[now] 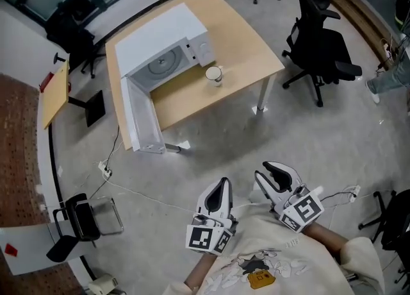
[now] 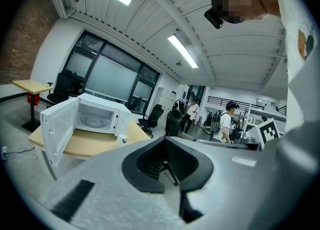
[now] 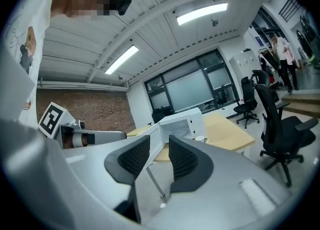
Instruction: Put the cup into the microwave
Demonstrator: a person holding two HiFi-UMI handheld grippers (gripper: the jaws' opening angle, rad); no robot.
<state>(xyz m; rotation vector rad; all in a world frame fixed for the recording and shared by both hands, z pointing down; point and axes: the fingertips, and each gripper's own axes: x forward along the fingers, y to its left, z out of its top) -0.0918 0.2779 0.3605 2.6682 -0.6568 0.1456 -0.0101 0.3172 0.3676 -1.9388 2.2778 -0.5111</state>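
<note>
The left gripper sits low in the head view, just left of centre, with its two jaws pressed together and nothing caught in them; its own view shows the dark pads meeting at the tips. Just to its right, the right gripper has its jaws parted with a clear gap, and nothing stands between them but open air. Both are held close in front of the person's pale shirt, over bare grey floor, and both point up the frame toward the wooden table, which is well apart from them. On that table, near its lower edge and around the middle of the frame, stands the cup, upright, white, untouched by either gripper. Just to the upper left of it is the white microwave, its door swung wide open down the left end of the table, and the glass turntable visible inside the empty cavity. A black office chair stands to the right of the table.
</note>
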